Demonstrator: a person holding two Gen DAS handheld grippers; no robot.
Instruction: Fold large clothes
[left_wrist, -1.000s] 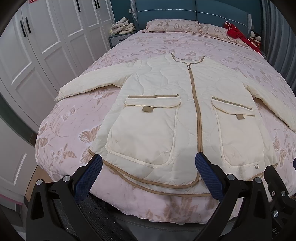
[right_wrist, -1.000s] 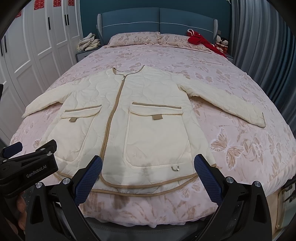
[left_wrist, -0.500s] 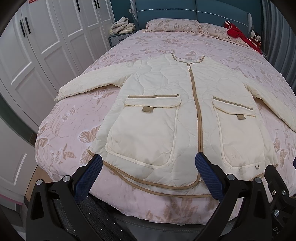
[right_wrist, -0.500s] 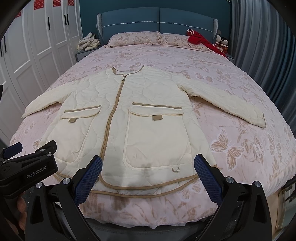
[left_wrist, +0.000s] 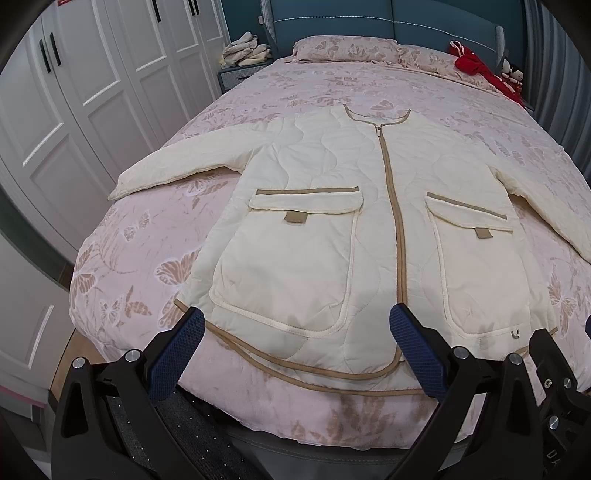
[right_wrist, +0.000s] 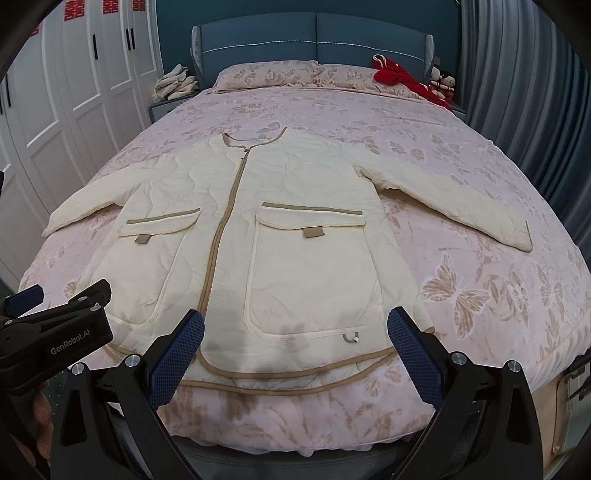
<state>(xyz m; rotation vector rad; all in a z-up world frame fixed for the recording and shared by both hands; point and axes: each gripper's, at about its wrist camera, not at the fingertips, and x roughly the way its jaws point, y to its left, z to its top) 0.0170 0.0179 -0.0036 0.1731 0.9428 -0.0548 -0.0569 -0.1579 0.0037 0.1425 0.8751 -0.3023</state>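
Left gripper (left_wrist: 295, 350): released, blue-padded fingers (left_wrist: 176, 354) spread wide, nothing between them; it hovers off the foot of the bed, apart from the fabric, aimed at the jacket's left-hand hem and lower pocket
Right gripper (right_wrist: 295, 350): likewise released and empty; hovers off the foot edge, lined up with the right-hand half of the hem; the left gripper's black body, marked GenRobot.AI, shows at the lower left of the right wrist view
Hand (right_wrist: 40, 413): part of a hand seen under the left gripper's body, at the dark edge of the right wrist view; details too dim to tell
Jacket (left_wrist: 332, 240): cream quilted, tan trim, zipped shut, laid flat and face up on the bed; collar toward the headboard, hem at the foot edge just beyond both grippers; both sleeves spread outward and slightly down
Pockets (right_wrist: 310, 266): two large flap pockets on the front, one either side of the zip, each with a small tan tab
Bed (right_wrist: 480, 295): pink cover with a butterfly and leaf print; jacket occupies the near half
Pillows (right_wrist: 266, 74): matching print, against the blue headboard (right_wrist: 310, 37)
Red item (right_wrist: 402, 79): red cloth at the far right corner of the bed, well apart from the jacket
Nightstand pile (left_wrist: 245, 50): light folded cloth heaped on a nightstand left of the headboard
Wardrobe (left_wrist: 74, 110): white panelled doors along the left side
Curtain (right_wrist: 524, 92): grey-blue, on the right
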